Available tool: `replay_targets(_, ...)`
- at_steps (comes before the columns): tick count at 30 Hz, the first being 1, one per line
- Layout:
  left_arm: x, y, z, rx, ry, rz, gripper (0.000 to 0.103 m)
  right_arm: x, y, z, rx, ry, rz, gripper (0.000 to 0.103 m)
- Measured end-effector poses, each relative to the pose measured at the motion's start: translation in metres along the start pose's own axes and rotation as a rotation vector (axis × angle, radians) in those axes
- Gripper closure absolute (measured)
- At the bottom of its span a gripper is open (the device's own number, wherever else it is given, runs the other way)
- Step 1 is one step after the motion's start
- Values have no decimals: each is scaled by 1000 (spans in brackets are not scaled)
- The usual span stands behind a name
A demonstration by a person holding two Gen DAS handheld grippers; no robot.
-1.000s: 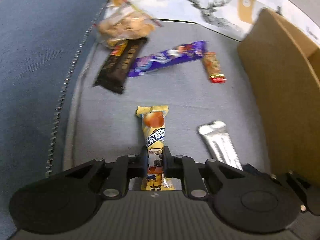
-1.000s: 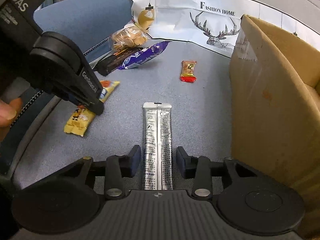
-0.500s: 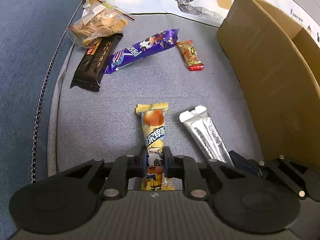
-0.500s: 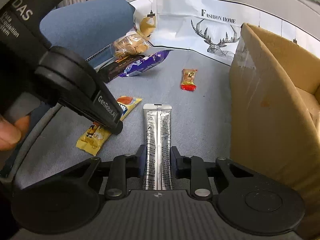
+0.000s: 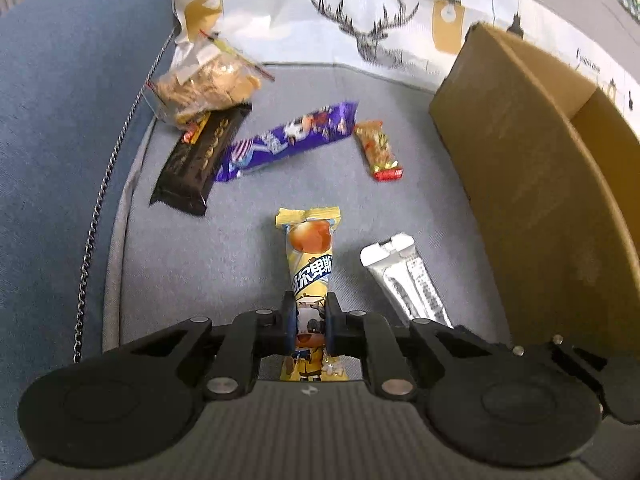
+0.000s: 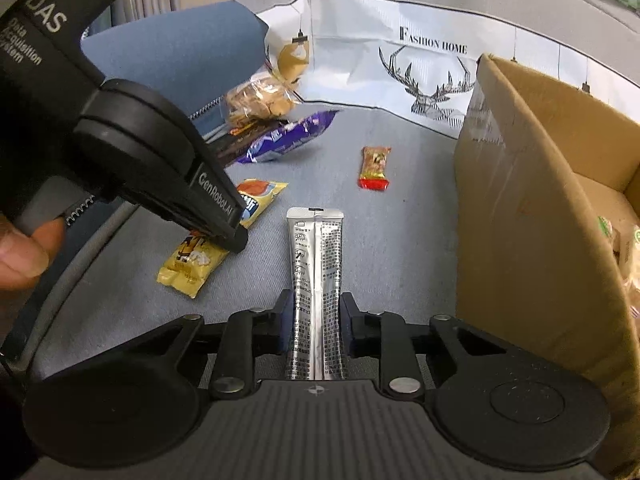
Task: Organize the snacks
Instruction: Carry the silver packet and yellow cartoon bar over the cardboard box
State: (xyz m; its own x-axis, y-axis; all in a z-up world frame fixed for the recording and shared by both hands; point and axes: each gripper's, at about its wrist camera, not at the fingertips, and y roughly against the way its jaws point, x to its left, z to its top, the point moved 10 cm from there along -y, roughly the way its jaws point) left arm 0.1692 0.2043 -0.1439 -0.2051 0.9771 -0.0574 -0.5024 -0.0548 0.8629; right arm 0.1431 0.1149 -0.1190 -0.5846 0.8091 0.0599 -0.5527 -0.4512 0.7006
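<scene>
Two grippers each pinch one snack by its near end. The left gripper [image 5: 307,326] has its jaws drawn in tight on the yellow snack bar [image 5: 310,268], whose free end sticks straight out ahead of them over the grey cushion [image 5: 192,264]. The right gripper [image 6: 315,322] has its jaws pressed against both edges of the silver sachet [image 6: 316,268], which likewise runs straight forward from between them.

In the left wrist view the silver sachet [image 5: 404,276] lies just right of the jaws, with the cardboard box [image 5: 532,184] further right. Ahead and to the left of those jaws lie a black wrapper [image 5: 200,160], a purple wrapper [image 5: 288,140] and a clear bag of biscuits [image 5: 204,88], bunched together. The small red-ended packet [image 5: 378,150] sits ahead and slightly right, apart from them.

In the right wrist view the box wall [image 6: 532,216] stands close on the right of the jaws, with pale wrapped items [image 6: 624,248] visible inside.
</scene>
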Motion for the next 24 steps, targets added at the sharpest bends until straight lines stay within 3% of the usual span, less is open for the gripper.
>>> replay_targets(7,-7,26,11,-110,7,-33,89,1,18,1,-43,6,1,78)
replay_targets(16,-20,71,25,-308,-6,-61,89,-3,57,16,-184,-12,-9,78)
replay_targets(24,-22,88,31,-373,-11,-53,89,-13,87,37,-278,-10,-31,78)
